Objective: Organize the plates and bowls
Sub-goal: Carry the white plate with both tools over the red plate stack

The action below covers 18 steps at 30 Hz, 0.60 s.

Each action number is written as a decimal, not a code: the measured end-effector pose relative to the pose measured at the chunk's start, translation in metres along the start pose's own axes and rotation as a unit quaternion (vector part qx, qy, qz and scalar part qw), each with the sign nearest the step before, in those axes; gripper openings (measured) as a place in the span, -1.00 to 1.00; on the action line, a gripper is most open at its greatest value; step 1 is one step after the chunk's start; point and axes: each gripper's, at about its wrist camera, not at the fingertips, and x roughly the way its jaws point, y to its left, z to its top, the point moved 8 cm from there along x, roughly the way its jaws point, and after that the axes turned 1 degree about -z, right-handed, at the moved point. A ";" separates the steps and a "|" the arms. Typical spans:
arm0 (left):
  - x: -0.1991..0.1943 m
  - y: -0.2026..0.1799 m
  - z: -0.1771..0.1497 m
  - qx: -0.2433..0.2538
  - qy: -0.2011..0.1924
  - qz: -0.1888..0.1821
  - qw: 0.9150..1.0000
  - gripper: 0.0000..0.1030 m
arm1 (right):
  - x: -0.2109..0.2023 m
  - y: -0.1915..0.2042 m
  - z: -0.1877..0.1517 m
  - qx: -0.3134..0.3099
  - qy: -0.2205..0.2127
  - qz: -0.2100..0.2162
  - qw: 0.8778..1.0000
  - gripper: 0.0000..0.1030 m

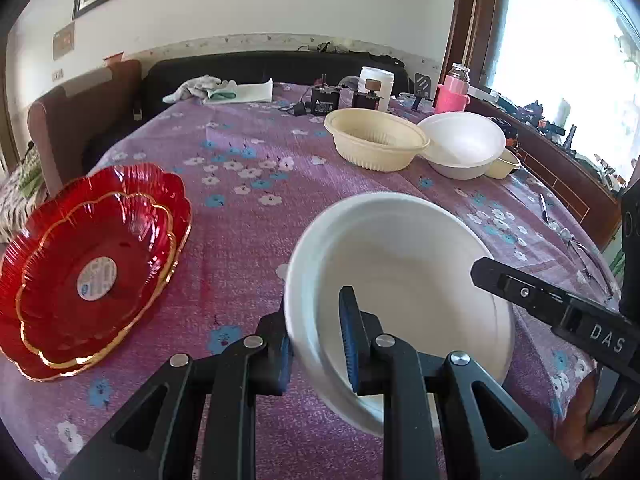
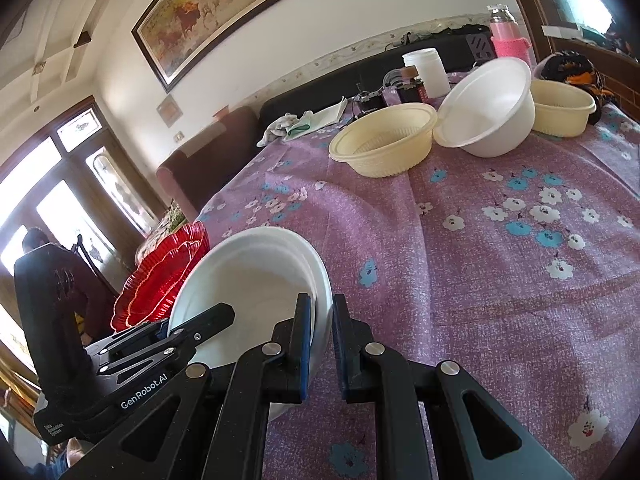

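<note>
On a purple flowered tablecloth (image 1: pixel 248 216), two nested red scalloped plates (image 1: pixel 92 268) sit at the left, holding nothing but a round label. Beside them, a white bowl (image 1: pixel 400 280), tilted and empty, is clamped at its rim by the left gripper (image 1: pixel 316 344) and right gripper (image 2: pixel 322 344). Farther right stand an empty cream bowl (image 1: pixel 374 144) and a second white bowl (image 1: pixel 464 148).

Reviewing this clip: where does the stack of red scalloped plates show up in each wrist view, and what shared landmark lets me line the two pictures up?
Left wrist view: red plates at the left edge, lying on the purple floral cloth.
Right wrist view: red plates at lower left, partly hidden behind the near white bowl.
Shared landmark: the cream ribbed bowl at the table's far side, beside a tilted white bowl.
</note>
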 end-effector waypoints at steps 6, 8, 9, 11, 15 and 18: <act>-0.011 0.006 0.007 -0.003 -0.012 0.002 1.000 -0.61 | -0.008 0.005 0.006 0.003 -0.004 0.007 1.000 -0.76; -0.012 0.008 0.007 -0.004 -0.012 0.005 1.000 -0.61 | -0.008 0.009 0.006 -0.002 -0.003 0.006 1.000 -0.76; -0.011 0.010 0.006 -0.005 -0.010 0.005 1.000 -0.61 | -0.007 0.010 0.005 -0.005 0.000 0.006 1.000 -0.75; -0.009 0.011 0.004 -0.008 -0.006 0.004 1.000 -0.61 | -0.003 0.011 0.002 -0.009 0.008 0.002 1.000 -0.75; -0.006 0.010 0.002 -0.004 0.000 0.006 1.000 -0.61 | 0.006 0.007 -0.003 -0.006 0.026 -0.008 1.000 -0.74; -0.004 0.009 0.000 -0.002 0.005 0.005 1.000 -0.61 | 0.012 0.005 -0.007 0.001 0.042 -0.007 0.999 -0.73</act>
